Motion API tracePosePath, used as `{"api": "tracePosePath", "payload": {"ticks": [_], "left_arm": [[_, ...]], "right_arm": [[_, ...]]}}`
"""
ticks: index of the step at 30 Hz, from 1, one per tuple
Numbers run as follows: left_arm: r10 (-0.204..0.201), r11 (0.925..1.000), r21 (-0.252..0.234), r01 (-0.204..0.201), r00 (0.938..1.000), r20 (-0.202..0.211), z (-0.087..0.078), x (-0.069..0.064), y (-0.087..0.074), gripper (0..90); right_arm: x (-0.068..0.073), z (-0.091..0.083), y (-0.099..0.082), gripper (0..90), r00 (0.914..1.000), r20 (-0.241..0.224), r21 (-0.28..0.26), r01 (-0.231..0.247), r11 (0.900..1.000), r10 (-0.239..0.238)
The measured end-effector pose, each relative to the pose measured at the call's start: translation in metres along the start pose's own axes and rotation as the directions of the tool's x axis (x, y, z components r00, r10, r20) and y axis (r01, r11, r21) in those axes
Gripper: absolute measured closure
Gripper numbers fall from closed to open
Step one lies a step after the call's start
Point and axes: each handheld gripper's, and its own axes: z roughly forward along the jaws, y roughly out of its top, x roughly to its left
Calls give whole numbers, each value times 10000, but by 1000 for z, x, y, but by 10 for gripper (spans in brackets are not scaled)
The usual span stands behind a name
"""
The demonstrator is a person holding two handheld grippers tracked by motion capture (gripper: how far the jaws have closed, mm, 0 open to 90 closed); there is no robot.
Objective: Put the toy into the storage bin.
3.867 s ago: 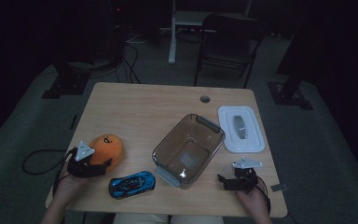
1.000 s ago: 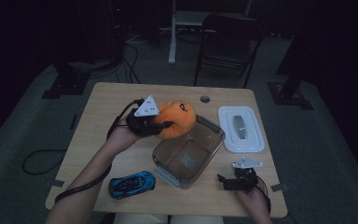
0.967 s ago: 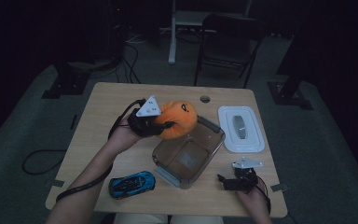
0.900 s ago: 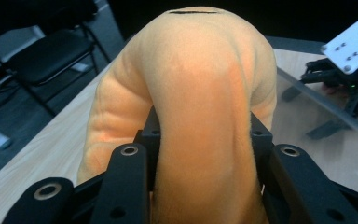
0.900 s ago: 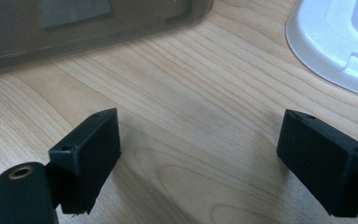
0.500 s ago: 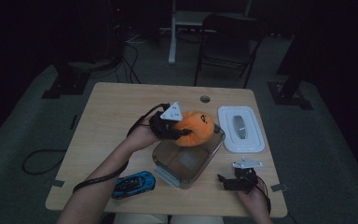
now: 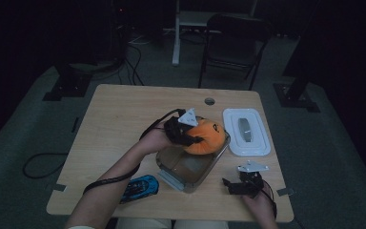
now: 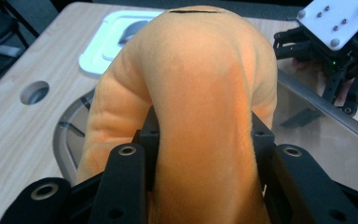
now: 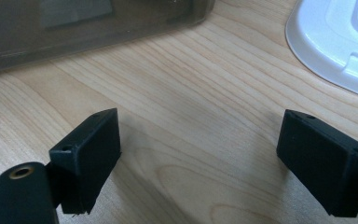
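left tongs [image 7: 190,138]: pinching orange plush toy [image 7: 205,136] | toy: over far end of clear container [image 7: 190,164], contact unclear | right tongs [image 9: 200,154]: spread, nothing between, low over tabletop [image 7: 119,124] beside white lid [image 7: 245,131]

Blue toy car [image 7: 140,187]; white lid [image 7: 246,131]; table [image 7: 119,119]

I see the orange plush toy [image 7: 205,137], round and soft with a small dark mark on its upper side, squeezed at its near end so the fabric bulges. It sits over the far end of the clear plastic container [image 7: 183,177], which lies open-topped on the tabletop, angled toward the near edge.
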Motion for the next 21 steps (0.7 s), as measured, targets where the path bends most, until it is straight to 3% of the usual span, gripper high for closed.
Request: {"api": "tracePosePath", "payload": {"ticks": [4, 14, 21], "left_arm": [[-89, 9999, 100, 88, 9999, 118, 4, 0, -1, 625], [-44, 9952, 980, 16, 9996, 290, 20, -2, -6, 609], [-8, 9937, 1122, -21, 9997, 259, 22, -4, -6, 588]], "right_arm": [[0, 0, 0, 135, 10000, 19, -19, 6, 10000, -6], [0, 0, 0, 135, 10000, 20, -11, 2, 10000, -2], [0, 0, 0, 135, 10000, 19, -14, 0, 10000, 0]]}}
